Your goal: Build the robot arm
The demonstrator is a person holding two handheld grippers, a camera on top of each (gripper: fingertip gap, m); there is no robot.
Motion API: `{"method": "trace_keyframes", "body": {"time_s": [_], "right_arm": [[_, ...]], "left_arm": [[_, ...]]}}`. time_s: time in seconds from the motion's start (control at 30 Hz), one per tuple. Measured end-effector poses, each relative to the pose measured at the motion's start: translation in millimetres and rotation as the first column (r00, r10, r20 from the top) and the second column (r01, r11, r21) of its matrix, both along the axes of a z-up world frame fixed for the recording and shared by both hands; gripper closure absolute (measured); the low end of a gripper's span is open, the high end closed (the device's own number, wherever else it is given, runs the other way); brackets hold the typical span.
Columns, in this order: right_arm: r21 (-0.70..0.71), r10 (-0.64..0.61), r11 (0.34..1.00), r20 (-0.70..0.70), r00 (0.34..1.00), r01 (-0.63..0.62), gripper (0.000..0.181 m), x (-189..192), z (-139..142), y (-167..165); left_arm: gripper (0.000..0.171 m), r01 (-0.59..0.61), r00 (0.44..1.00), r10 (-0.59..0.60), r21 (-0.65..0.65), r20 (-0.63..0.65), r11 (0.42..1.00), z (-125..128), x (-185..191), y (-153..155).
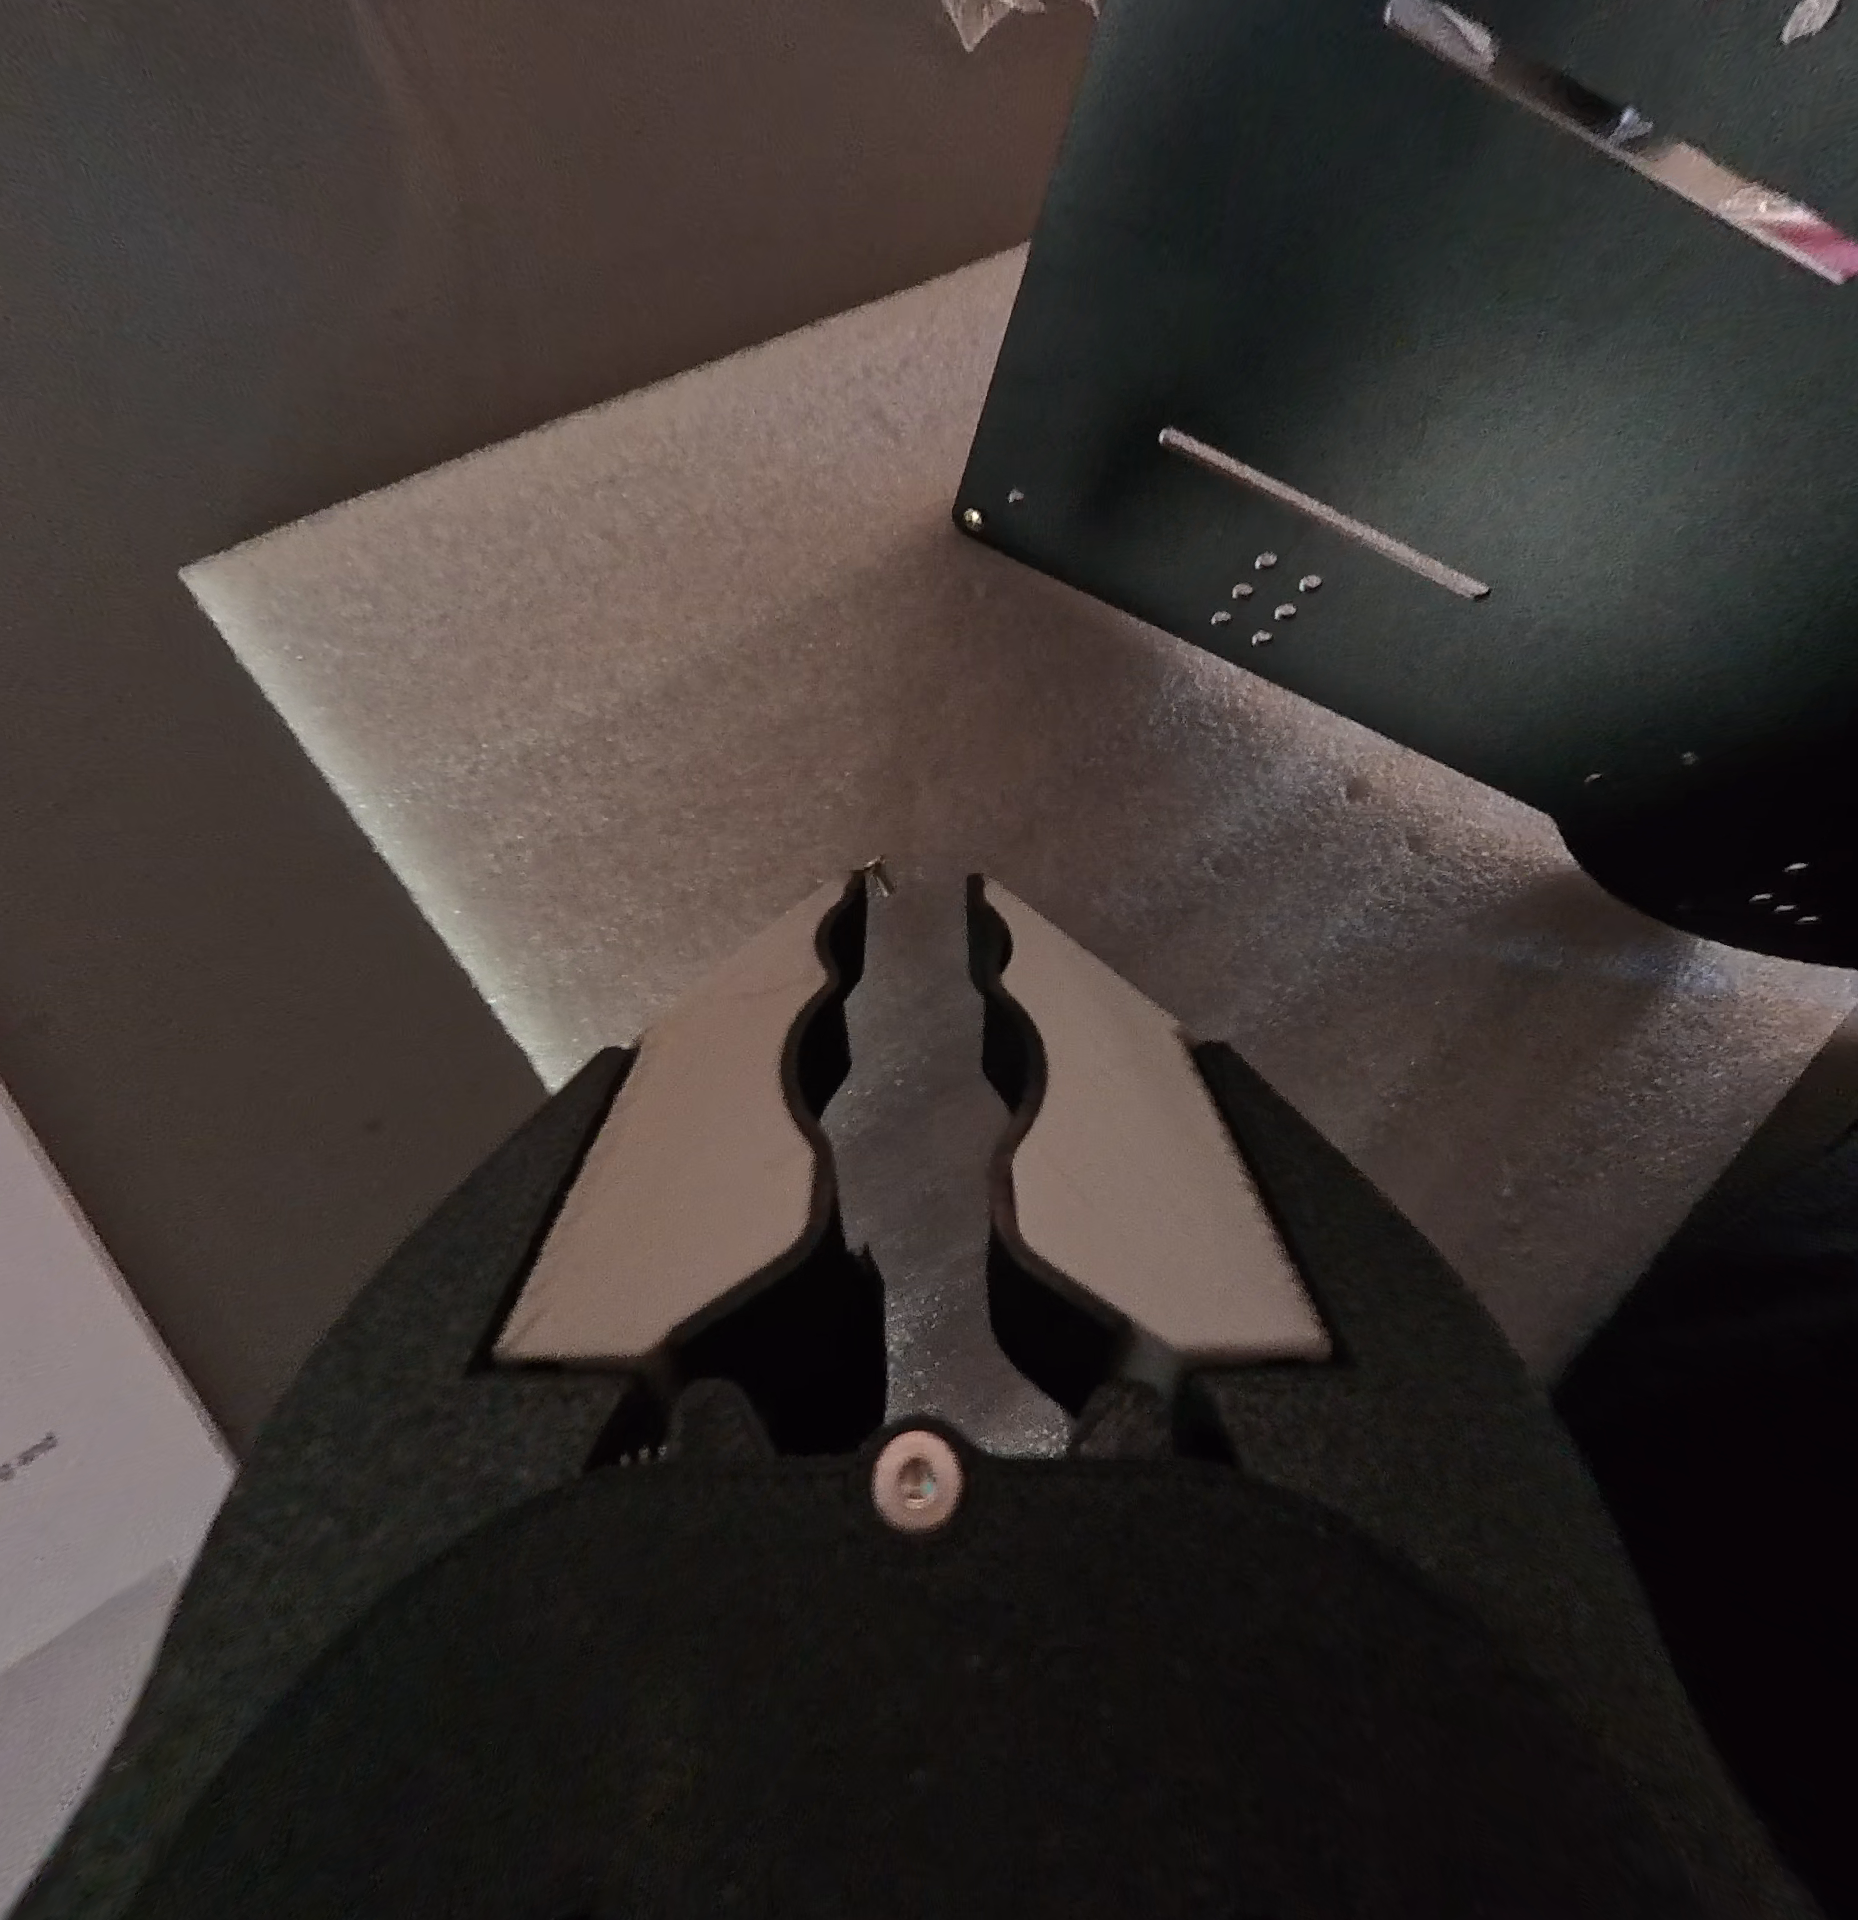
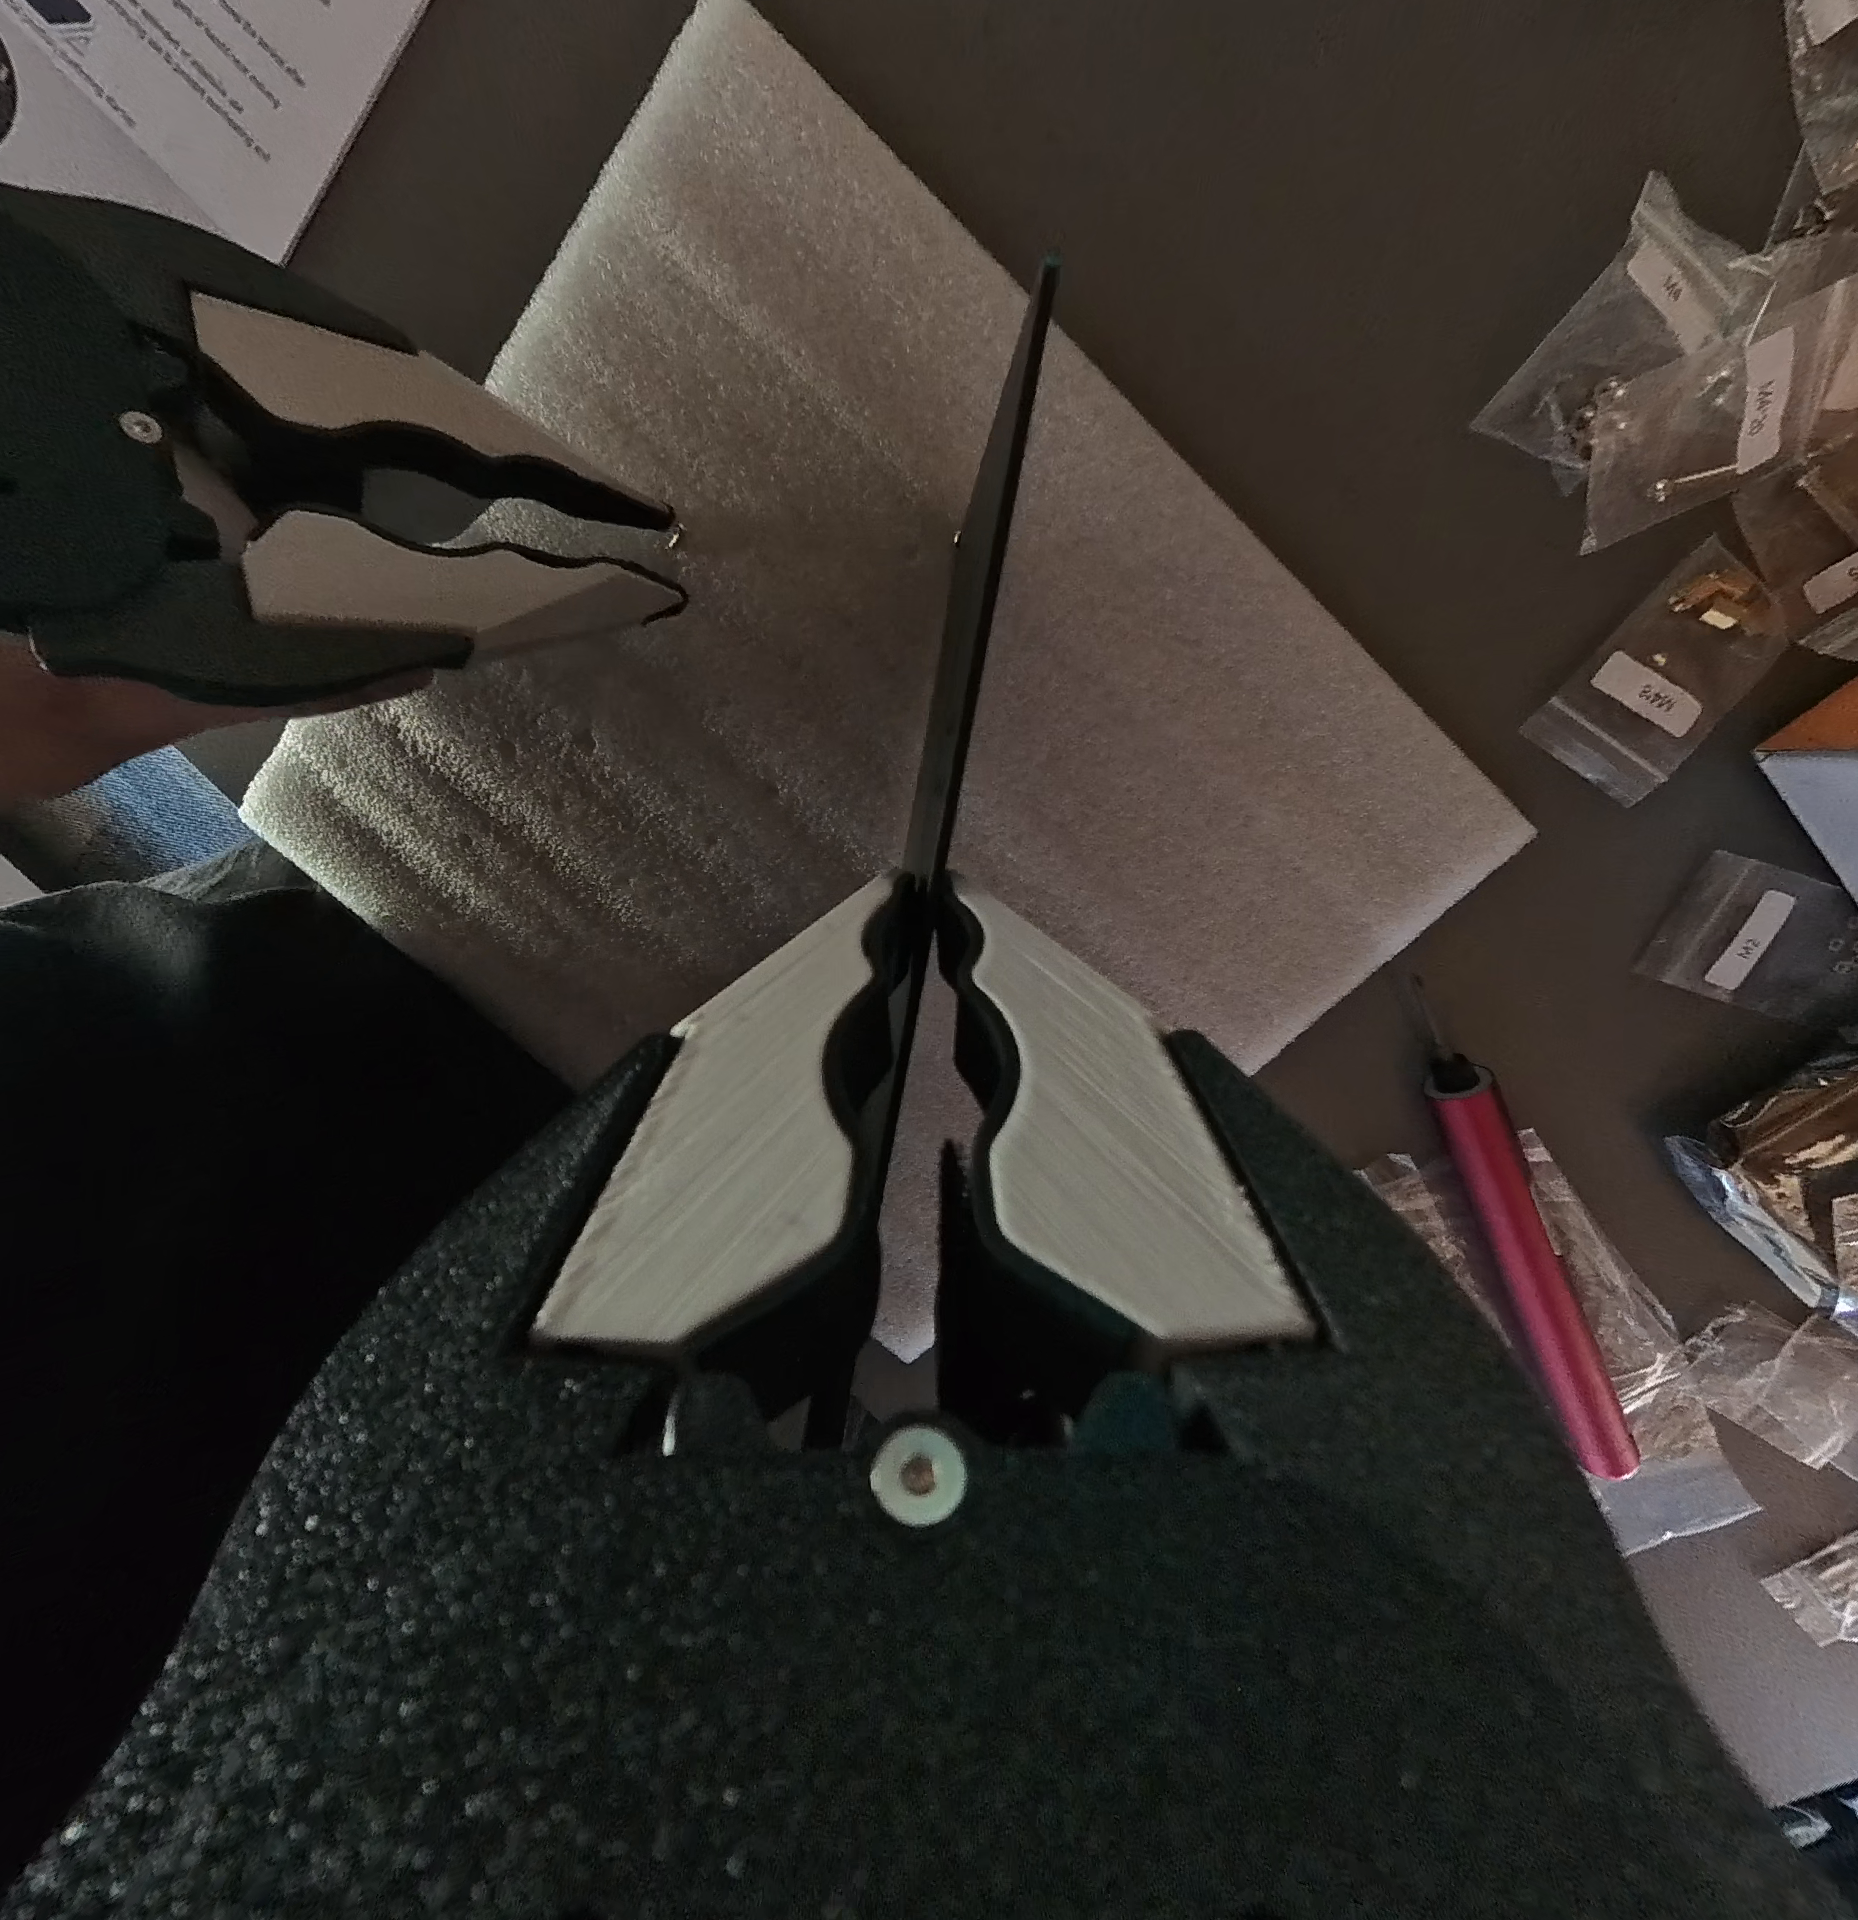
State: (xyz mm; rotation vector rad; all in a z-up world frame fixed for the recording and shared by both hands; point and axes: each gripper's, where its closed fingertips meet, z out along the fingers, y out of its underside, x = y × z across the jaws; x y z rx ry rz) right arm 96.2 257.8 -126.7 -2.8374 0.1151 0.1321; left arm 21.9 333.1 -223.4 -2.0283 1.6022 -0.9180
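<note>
A white foam mat (image 2: 696, 582) lies on a dark worktop (image 2: 1268, 260), and both hand-held grippers hover over it.

On the left, the left gripper (image 1: 917, 883) hangs above the mat near its left edge, pointing to the right across the mat. Its jaws stand a little apart. A tiny silver screw (image 1: 871, 871) sits at the tip of one finger; whether it is pinched or only resting there cannot be told. Just behind this gripper, at the worktop's far left corner, lies a printed paper sheet (image 2: 208, 94).

In the middle, a thin black metal plate (image 2: 982, 582) stands on edge above the mat. Its long axis runs away from the onlooker toward the mat's far edge. The plate lies directly to the right of the left gripper's tips, close but apart. From the left wrist view its flat face shows a narrow slot (image 1: 1320, 514) and clusters of small holes (image 1: 1263, 603), turned toward the screw.

The right gripper (image 2: 930, 904) is closed on the plate's near end, holding it clear of the mat, fingers pointing forward.

On the right, along the worktop's right edge, lie small clear bags (image 2: 1683, 343) of hardware, and nearer, a red-handled tool (image 2: 1527, 1268) lying flat beside the mat's near right corner.
</note>
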Motion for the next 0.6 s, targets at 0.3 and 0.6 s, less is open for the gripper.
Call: {"method": "trace_keyframes", "body": {"time_s": [0.3, 0.6], "right_arm": [[0.002, -0.007, 1.0, -0.004, 1.0, 0.007, 0.179, 2, 0, 0], [0.007, -0.007, 1.0, -0.005, 1.0, 0.007, 0.18, 1, 0, 0]], "left_arm": [[0.154, 0.057, 0.998, -0.054, -0.075, 0.044, 0.996, 6, 7, -19], [0.153, -0.015, 0.999, 0.017, 0.053, -0.038, 0.999, -1, -8, -5]]}}
